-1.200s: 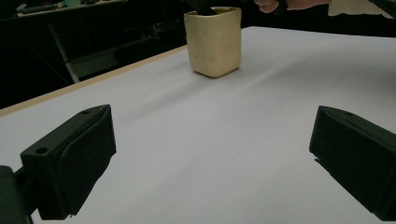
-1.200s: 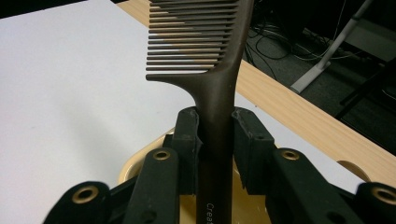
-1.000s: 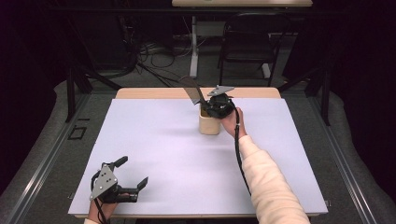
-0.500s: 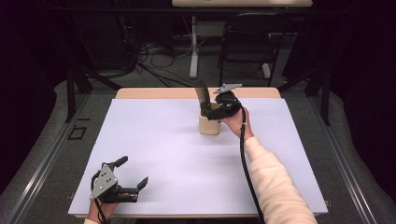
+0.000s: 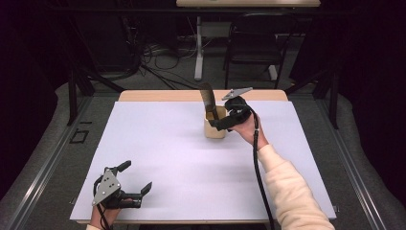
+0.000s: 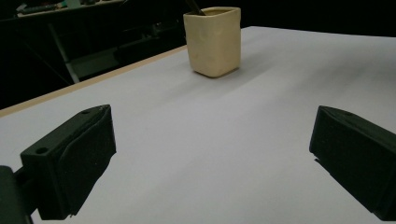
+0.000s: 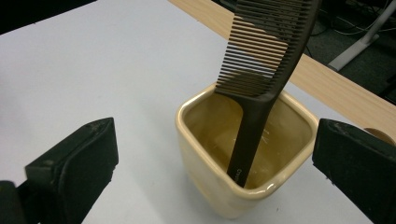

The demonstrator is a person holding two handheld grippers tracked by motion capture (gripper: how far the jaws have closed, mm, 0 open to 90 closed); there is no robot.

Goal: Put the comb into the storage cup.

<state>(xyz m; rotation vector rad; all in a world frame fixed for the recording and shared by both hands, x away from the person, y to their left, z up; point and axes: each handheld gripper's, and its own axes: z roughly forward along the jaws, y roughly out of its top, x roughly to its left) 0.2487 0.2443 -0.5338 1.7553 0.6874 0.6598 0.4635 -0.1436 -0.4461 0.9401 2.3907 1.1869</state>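
White surface [image 5: 158,143], dark room behind | comb [image 7: 261,70] stands handle-down in cream cup [image 7: 243,154], leaning, long axis near upright | right gripper [image 5: 225,120] just beside cup, fingers just released, empty (nearer hand) | left gripper [image 5: 136,187] well apart, fingers spread, empty

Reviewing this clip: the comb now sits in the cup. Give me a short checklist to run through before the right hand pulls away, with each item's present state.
1. Black plastic comb stands handle-down inside the cream square ceramic cup: ok.
2. Right hand-held gripper has let go; its jaws have just been opening and stand wide on either side of the cup, off the comb: ok.
3. Cup upright on the white table cover: ok.
4. Comb settled rather than about to tip; it leans against the rim: cannot tell.
5. Left hand-held gripper open, holding nothing, at the near edge, well away from the cup: ok.
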